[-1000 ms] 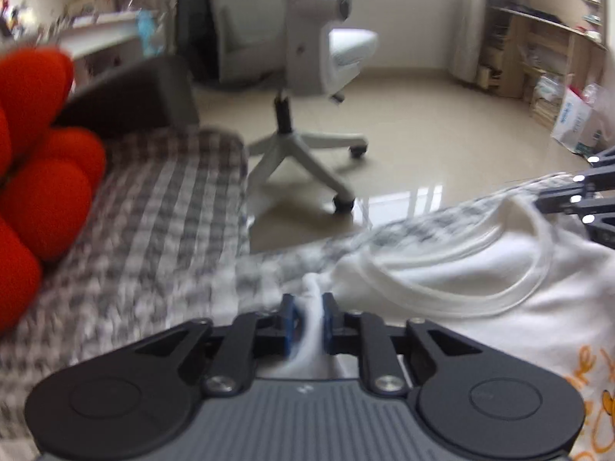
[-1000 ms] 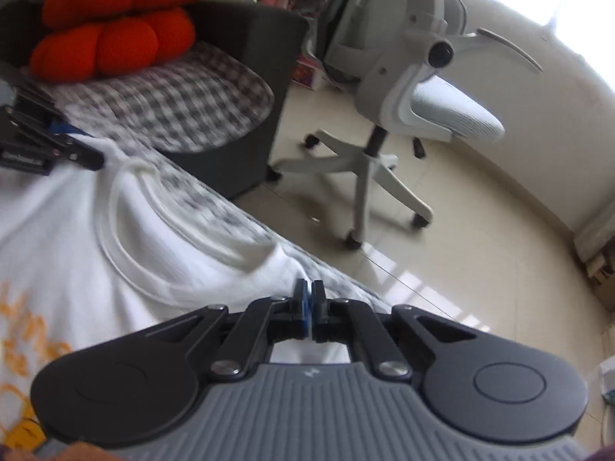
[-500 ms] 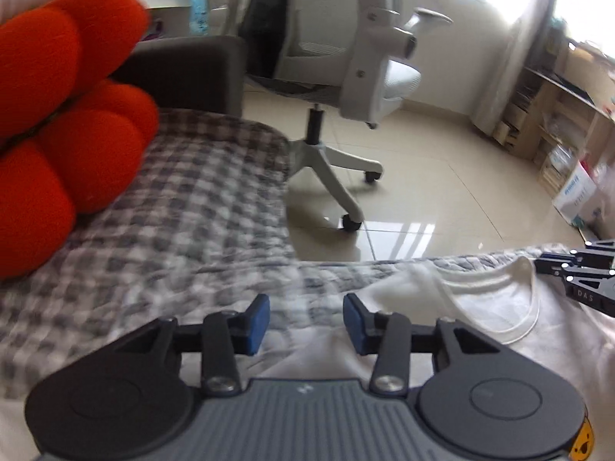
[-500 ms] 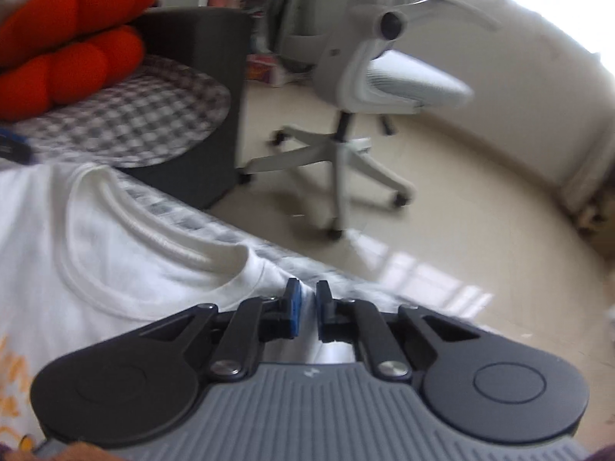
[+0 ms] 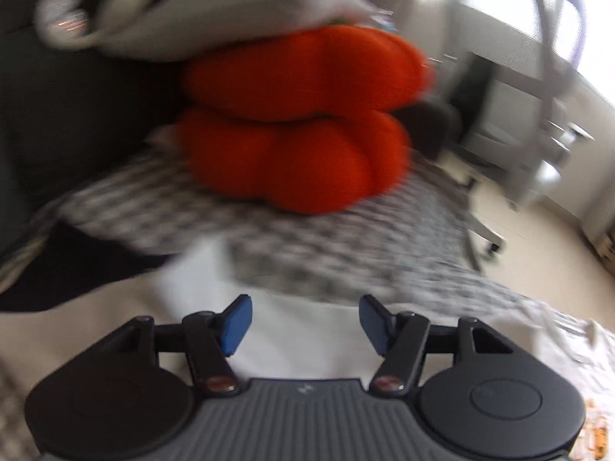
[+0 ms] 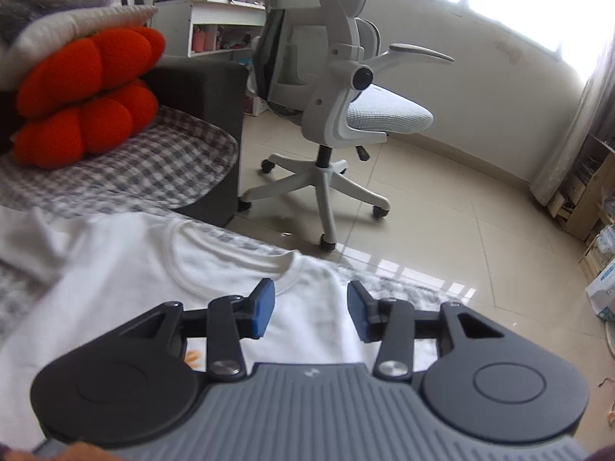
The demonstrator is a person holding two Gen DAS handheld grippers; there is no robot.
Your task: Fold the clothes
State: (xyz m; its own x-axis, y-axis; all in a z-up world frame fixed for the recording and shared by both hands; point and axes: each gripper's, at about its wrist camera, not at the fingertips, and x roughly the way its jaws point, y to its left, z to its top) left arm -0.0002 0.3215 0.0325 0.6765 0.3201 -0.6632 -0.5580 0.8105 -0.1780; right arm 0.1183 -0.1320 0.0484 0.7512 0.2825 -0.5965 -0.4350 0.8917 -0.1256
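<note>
Both grippers — left gripper (image 5: 305,320), right gripper (image 6: 310,309) — hang with jaws spread wide, gripping nothing, over the flat white T-shirt (image 6: 127,265); its collar (image 6: 230,257) lies near the checked edge.

**Daylit room, one view smeared**

Overexposed window light (image 6: 538,0) floods from the far right, glaring off the glossy beige tiled floor (image 6: 423,265). The left wrist view is heavily motion-blurred; the right is sharp, with fisheye bending at the edges.
</note>
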